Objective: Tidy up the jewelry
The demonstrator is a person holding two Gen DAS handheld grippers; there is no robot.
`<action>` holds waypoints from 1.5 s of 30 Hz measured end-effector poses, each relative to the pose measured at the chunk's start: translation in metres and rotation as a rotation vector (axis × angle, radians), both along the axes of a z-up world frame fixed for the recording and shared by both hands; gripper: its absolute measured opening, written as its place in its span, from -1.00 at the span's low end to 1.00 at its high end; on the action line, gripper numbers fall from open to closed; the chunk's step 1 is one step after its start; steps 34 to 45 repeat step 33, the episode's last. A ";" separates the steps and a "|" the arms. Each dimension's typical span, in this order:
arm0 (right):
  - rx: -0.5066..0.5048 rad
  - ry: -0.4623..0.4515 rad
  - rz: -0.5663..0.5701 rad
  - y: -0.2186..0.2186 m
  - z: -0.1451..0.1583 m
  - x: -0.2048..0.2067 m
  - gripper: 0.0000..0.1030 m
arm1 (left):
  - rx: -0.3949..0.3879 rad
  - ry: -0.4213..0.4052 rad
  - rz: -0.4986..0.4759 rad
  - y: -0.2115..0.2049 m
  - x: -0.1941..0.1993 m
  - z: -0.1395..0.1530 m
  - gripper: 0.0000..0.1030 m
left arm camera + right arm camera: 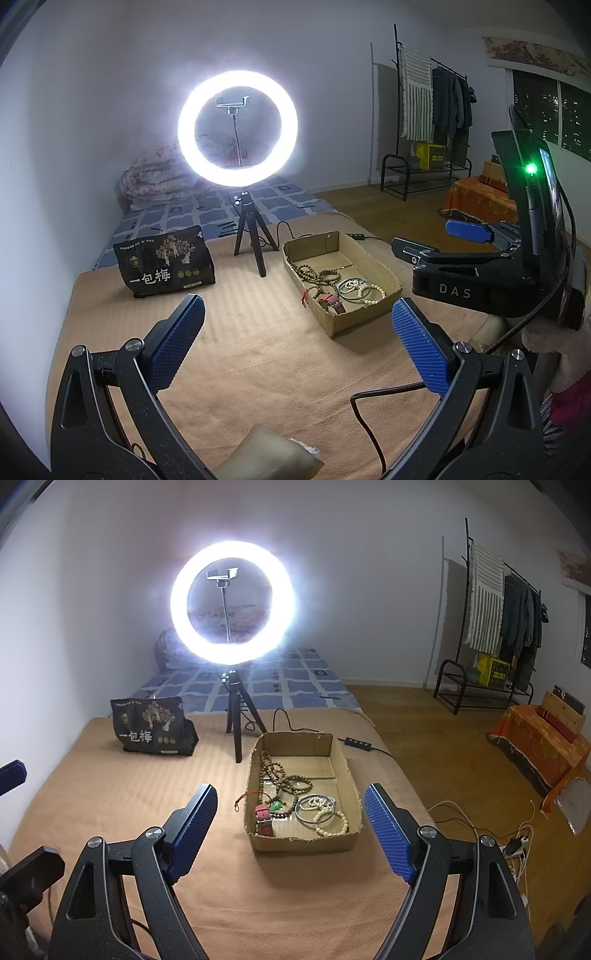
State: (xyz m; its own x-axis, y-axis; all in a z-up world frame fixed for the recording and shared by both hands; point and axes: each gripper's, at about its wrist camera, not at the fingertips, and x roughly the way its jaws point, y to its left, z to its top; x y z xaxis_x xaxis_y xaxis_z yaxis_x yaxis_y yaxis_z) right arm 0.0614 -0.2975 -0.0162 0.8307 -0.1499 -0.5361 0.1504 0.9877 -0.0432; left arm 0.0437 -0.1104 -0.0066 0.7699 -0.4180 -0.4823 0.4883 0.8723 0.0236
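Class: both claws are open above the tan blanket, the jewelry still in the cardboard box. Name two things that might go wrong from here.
1. The wooden bead strands lie tangled with other pieces, so lifting one may drag several out.
2. The cardboard box is light and shallow; a claw's push might slide or tip it. The right claw is nearest.

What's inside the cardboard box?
Inside the cardboard box: brown bead strings, a white bead bracelet, a metal bangle, a red watch strap and a green charm. Anything beneath the tangle is hidden.
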 end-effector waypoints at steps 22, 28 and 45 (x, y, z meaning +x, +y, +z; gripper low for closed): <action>0.003 0.005 -0.001 -0.002 -0.004 -0.003 0.59 | 0.007 0.032 0.031 -0.001 0.005 -0.004 1.00; 0.000 0.010 0.002 -0.002 -0.005 -0.004 0.59 | 0.005 0.036 0.048 0.001 0.006 -0.004 1.00; -0.001 0.013 0.003 -0.002 -0.005 -0.004 0.59 | 0.008 0.014 0.060 0.001 0.004 -0.004 1.00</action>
